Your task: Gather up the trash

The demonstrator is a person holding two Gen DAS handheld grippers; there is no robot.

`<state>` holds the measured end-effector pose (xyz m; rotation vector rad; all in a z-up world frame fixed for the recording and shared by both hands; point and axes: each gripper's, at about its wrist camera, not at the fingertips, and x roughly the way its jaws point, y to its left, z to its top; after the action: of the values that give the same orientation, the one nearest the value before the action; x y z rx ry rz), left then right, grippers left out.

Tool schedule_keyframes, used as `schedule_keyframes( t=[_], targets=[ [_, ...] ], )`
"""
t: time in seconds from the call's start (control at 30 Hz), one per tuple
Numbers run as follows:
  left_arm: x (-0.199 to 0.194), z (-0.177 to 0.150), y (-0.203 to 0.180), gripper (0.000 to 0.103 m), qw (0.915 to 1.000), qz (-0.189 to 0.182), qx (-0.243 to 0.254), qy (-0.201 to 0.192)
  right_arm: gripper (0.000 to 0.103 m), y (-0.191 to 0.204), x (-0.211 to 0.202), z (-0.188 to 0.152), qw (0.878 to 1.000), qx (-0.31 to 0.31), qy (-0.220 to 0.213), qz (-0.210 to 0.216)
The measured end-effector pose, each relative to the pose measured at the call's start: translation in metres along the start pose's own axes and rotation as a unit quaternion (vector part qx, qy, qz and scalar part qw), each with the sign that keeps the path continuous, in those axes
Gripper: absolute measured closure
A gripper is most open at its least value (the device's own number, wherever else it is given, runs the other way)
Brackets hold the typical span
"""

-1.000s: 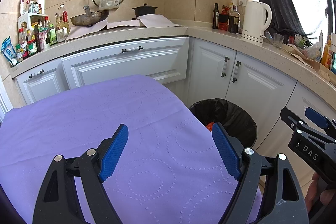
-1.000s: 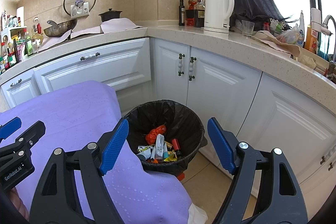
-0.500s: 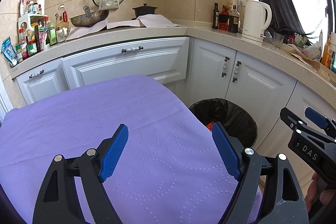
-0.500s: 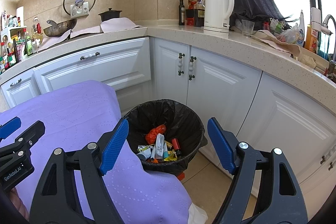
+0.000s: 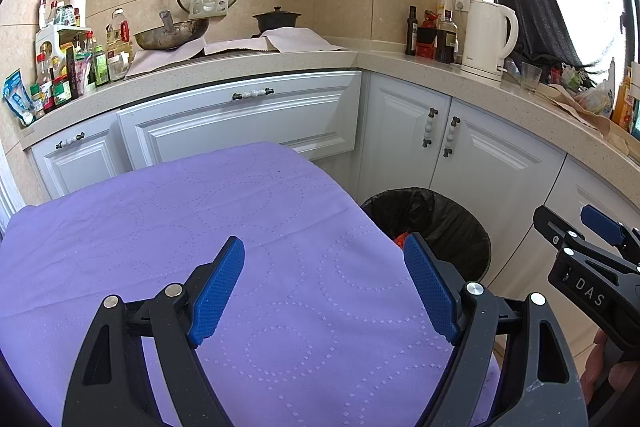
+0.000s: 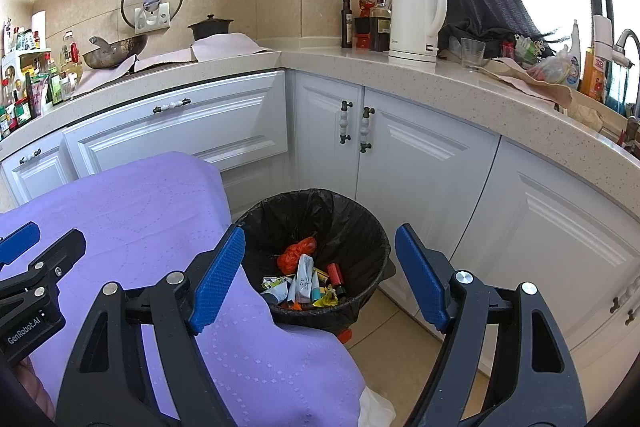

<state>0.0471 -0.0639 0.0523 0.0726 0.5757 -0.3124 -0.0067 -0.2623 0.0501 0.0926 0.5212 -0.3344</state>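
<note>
Both grippers are released and carry nothing. The left gripper (image 5: 324, 291) hangs above the purple cloth (image 5: 168, 227) that covers the desk (image 5: 280, 339), its jaws standing wide with only bare cloth visible between them. The right gripper (image 6: 318, 277) is aimed past the desk's right edge, so that its spread jaws frame the trash bin (image 6: 360, 227) on the floor. Neither set of blue pads presses on anything.

The trash (image 6: 306, 281) lies at the bottom of the bin: an orange crumpled piece, a white tube, a red cylinder, and yellow and green wrappers packed together. The bin is lined with a black bag (image 6: 332, 211) folded over the rim, which keeps the contents contained. The bin stands just beside the desk's corner and in front of the white cabinets (image 6: 420, 163), a placement that lets items be dropped straight off the desk edge.

No loose trash shows on the cloth in either view. Judged from this, collection appears complete or nearly so; the parts of the desk behind the grippers are hidden and cannot be checked.

The wide, empty jaws suit a rest or ready posture: either gripper could go to a further item without first opening. A small orange-red object (image 6: 344, 335) lies on the floor at the bin's base; what it is cannot be told.
</note>
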Motion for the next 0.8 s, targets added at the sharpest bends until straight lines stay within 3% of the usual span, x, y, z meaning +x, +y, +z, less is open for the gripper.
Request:
schedule_keyframes(
  t=[0.8],
  targets=[
    [-0.0025, 0.0010, 0.0015, 0.024, 1.0000, -0.004, -0.003, -0.003, 0.027, -0.0008, 0.0011, -0.0019, 1.000, 0.000, 0.001, 0.000]
  ],
)
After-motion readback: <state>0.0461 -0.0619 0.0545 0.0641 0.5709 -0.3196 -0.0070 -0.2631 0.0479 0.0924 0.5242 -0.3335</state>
